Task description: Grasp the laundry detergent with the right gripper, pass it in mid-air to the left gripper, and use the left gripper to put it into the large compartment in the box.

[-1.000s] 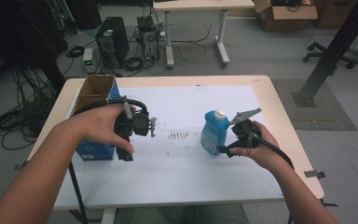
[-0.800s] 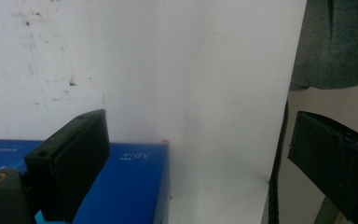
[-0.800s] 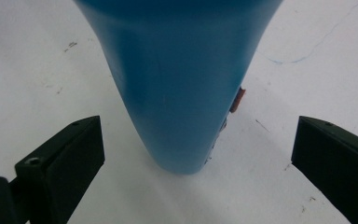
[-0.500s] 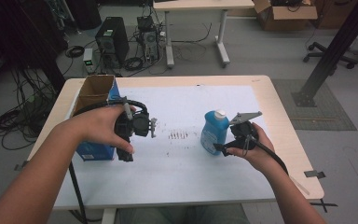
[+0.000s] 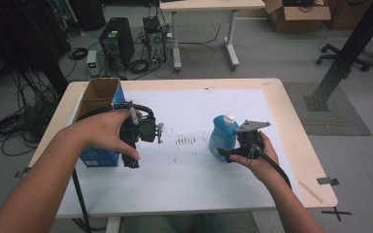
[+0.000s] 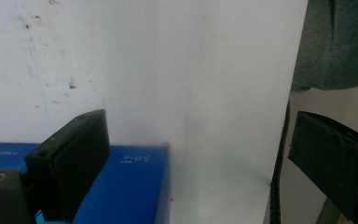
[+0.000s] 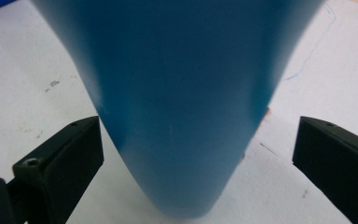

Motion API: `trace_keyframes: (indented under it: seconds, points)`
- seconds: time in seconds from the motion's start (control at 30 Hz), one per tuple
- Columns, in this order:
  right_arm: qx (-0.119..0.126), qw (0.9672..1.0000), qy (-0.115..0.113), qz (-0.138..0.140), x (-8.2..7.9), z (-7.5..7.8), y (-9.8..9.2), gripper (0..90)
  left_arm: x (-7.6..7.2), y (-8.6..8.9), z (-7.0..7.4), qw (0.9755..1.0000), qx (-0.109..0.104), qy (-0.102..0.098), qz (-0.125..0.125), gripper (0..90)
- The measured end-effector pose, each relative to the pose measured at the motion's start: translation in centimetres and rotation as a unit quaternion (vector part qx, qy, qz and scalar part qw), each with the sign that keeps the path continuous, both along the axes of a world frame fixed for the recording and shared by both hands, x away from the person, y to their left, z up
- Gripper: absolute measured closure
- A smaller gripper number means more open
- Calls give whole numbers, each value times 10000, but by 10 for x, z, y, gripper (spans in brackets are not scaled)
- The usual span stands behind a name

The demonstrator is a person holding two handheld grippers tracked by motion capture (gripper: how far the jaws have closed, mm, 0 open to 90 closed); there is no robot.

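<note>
So, blue plastic bottle with a white cap (image 5: 223, 136) upright on the white-covered table (image 5: 194, 174), right gripper (image 5: 228, 155) spread around it untouched, left gripper (image 5: 143, 131) released, beside blue cardboard box (image 5: 99, 155).

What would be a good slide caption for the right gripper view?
Open right gripper closes in on a blue bottle, one black jaw on either side, over white paper.
</note>
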State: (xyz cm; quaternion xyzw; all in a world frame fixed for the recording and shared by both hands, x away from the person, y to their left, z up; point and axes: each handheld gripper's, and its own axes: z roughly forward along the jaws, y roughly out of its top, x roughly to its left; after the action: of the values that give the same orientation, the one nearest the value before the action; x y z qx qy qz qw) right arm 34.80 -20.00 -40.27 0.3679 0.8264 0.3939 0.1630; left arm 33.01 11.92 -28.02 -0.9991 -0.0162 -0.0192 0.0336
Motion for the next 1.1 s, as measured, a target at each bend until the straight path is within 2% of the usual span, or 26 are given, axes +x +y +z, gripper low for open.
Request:
trace_keyframes:
  seconds: [0.37,0.57,0.97,1.1]
  points:
    - [254,9993,-201,-181,2,-4,5,12,-1,2,-2,10000,-3,12,8,58]
    - [408,9986,-270,-189,1,-5,7,9,-1,3,-2,10000,-1,22,13,58]
    - [465,9983,-260,-254,2,-10,9,12,-1,3,-4,10000,4,18,0,58]
    - [518,9975,-324,-353,1,-12,9,54,-1,2,-4,10000,9,29,-1,58]
